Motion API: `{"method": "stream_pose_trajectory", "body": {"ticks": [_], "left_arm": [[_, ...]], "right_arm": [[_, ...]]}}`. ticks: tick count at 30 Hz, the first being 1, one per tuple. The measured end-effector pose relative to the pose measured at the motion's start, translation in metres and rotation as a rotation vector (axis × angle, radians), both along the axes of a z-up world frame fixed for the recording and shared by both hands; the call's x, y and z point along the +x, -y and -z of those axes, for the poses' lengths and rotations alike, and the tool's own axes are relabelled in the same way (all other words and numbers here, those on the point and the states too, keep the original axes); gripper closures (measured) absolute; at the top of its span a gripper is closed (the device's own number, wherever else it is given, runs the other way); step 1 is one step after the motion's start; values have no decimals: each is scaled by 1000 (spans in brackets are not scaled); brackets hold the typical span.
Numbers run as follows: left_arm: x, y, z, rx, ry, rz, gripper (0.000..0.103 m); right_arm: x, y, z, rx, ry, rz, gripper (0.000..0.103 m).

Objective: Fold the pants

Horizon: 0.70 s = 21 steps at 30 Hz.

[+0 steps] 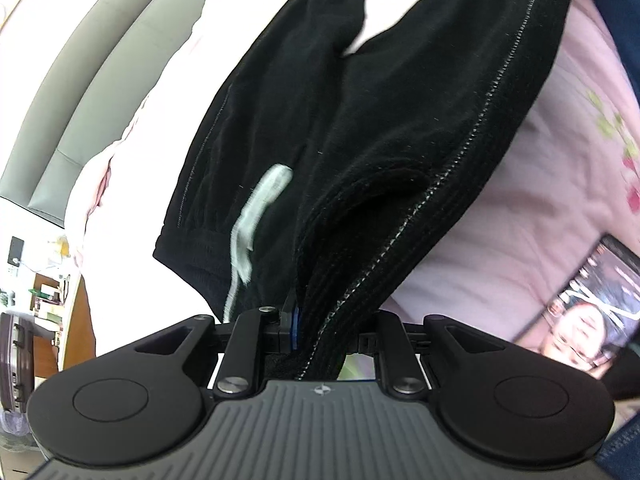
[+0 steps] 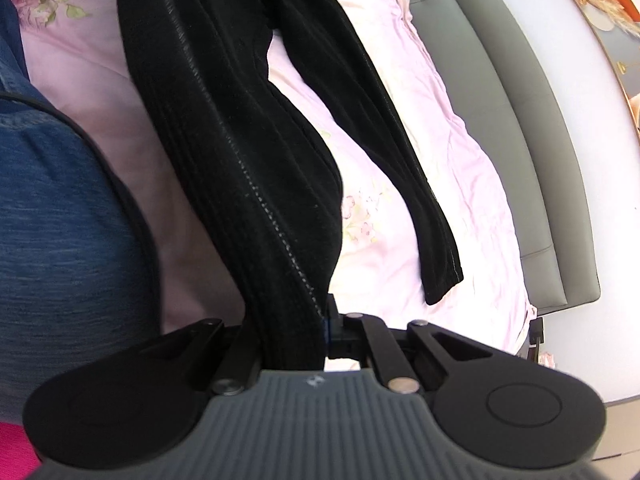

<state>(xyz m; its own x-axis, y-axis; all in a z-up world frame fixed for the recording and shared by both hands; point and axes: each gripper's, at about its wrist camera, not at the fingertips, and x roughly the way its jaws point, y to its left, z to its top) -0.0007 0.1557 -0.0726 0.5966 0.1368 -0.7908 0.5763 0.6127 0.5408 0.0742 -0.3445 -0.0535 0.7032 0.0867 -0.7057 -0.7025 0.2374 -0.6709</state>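
Black pants (image 1: pixel 340 128) with a white drawstring (image 1: pixel 256 216) hang lifted over a pink bed. My left gripper (image 1: pixel 320 336) is shut on the bunched waistband, which hides its fingertips. In the right wrist view the same pants (image 2: pixel 248 152) stretch away from my right gripper (image 2: pixel 296 332), which is shut on a gathered edge with a stitched seam. One leg (image 2: pixel 404 168) trails over the sheet, its cuff lying on the bed.
A pink floral bedsheet (image 2: pixel 432 216) covers the bed, with a grey padded headboard (image 2: pixel 520 128) beyond. A phone (image 1: pixel 592 304) with a lit screen lies on the sheet at right. The person's blue denim clothing (image 2: pixel 60 208) is close at left. Furniture stands at far left (image 1: pixel 36 312).
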Motion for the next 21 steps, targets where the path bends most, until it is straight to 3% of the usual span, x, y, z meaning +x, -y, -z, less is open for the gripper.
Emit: {"method": "stream_pose_trajectory", "body": {"ticks": [7,12,21], "left_arm": [[75,-6,-29,67,51,28,84],[150,-20,-40,51,59,-9,83],[263,-39,-2,64,-41,-52,83]], "right_arm": [[71,-5,-15,-45,36,-25,103],[131,-14,-31,-91,45,-50,103],[268,-42,-16,-184,-119,-114,103]]}}
